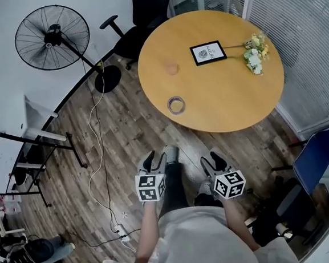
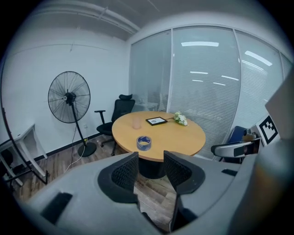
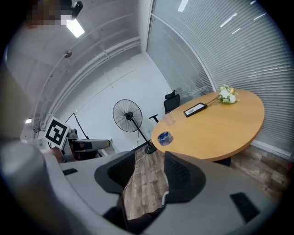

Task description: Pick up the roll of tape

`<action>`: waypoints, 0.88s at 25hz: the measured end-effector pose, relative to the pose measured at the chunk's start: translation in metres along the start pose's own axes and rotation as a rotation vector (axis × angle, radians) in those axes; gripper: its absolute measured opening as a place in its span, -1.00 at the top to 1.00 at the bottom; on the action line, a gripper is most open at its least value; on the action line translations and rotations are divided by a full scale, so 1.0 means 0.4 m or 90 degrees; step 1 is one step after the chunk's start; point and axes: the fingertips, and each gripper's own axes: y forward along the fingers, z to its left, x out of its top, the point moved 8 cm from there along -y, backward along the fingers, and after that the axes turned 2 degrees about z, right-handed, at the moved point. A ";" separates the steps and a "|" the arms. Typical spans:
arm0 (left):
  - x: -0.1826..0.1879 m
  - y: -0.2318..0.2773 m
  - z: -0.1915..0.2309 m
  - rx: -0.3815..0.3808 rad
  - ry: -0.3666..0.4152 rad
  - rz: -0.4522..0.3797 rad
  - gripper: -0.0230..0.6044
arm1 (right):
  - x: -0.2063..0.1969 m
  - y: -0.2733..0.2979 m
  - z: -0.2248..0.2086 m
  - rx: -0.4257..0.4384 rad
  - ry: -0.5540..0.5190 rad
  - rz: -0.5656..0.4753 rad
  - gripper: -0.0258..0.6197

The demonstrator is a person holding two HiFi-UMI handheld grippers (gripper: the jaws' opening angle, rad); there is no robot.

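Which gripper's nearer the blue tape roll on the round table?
Left, narrowly. Left gripper is short of the blue tape roll, to its left; right gripper farther back, to its right.

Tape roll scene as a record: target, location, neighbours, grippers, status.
target: roll of tape, blue, lying flat
location: round table, near the edge on the person's side
also on table: cup, picture frame, flowers
left gripper: jaws apart, empty, over the floor short of the table
right gripper: jaws apart, empty, over the floor short of the table
status: tape not yet picked up
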 end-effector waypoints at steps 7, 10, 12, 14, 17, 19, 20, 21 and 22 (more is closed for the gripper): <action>0.096 0.143 0.072 -0.058 0.027 -0.008 0.42 | 0.062 0.091 -0.030 -0.056 0.011 -0.028 0.35; 0.151 0.207 0.122 -0.081 0.039 -0.008 0.42 | 0.102 0.169 -0.041 -0.074 0.023 -0.032 0.35; 0.186 0.244 0.167 -0.091 0.038 -0.008 0.42 | 0.135 0.226 -0.028 -0.077 0.020 -0.031 0.35; 0.217 0.283 0.213 -0.100 0.036 -0.006 0.42 | 0.166 0.284 -0.010 -0.075 0.013 -0.027 0.35; 0.262 0.346 0.266 -0.120 0.034 -0.004 0.42 | 0.207 0.355 0.010 -0.082 0.006 -0.028 0.35; 0.291 0.389 0.289 -0.137 0.036 -0.004 0.42 | 0.231 0.387 0.011 -0.098 0.004 -0.029 0.35; 0.305 0.410 0.298 -0.147 0.039 -0.003 0.42 | 0.241 0.401 0.007 -0.109 0.005 -0.028 0.35; 0.319 0.430 0.304 -0.157 0.042 -0.002 0.42 | 0.250 0.412 0.002 -0.120 0.007 -0.027 0.35; 0.332 0.448 0.310 -0.166 0.045 -0.001 0.42 | 0.257 0.420 -0.004 -0.132 0.012 -0.028 0.35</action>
